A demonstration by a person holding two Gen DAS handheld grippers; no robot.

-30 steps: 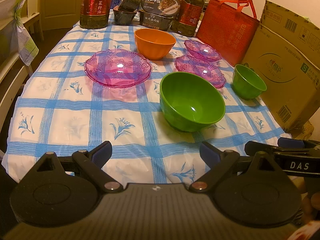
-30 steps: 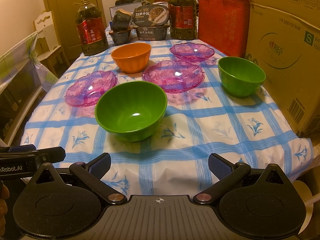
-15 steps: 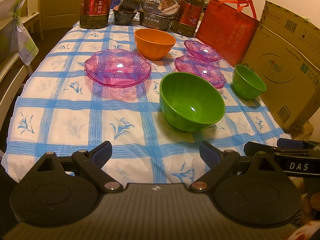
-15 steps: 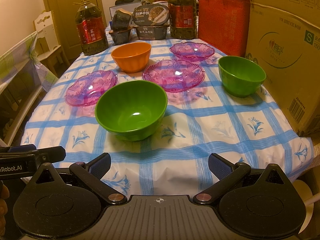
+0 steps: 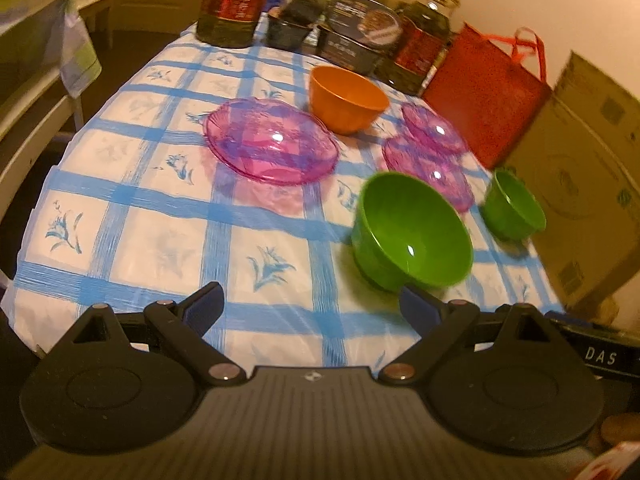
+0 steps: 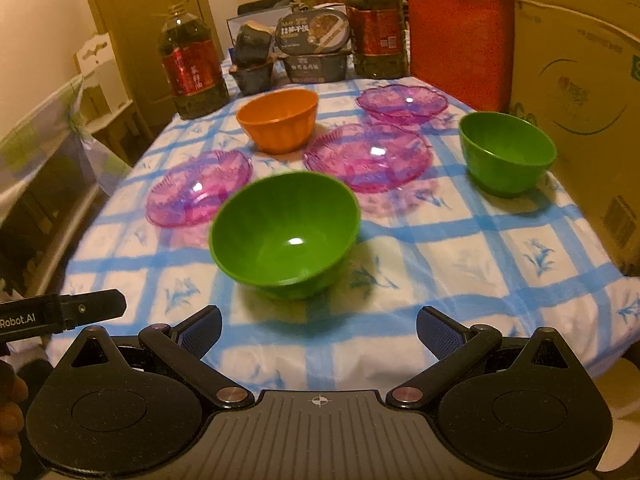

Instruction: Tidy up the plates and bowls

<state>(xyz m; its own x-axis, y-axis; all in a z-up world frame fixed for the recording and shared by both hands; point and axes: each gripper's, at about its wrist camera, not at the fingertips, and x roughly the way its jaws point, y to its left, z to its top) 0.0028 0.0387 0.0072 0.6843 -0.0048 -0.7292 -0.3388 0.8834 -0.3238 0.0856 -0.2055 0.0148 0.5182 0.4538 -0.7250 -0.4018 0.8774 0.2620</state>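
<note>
Just ahead of parted fingers (image 6: 436, 330): green bowl (image 6: 285, 232).

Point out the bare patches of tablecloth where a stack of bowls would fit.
Widest bare cloth: the near strip between both open grippers and the large green bowl. Another patch lies on the right, in front of the small green bowl. Crowded: mid-table among the orange bowl and three pink plates, and the far end with the oil bottles.

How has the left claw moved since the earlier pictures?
Yes. The left claw has tilted and swung left: the large green bowl now sits further right.
</note>
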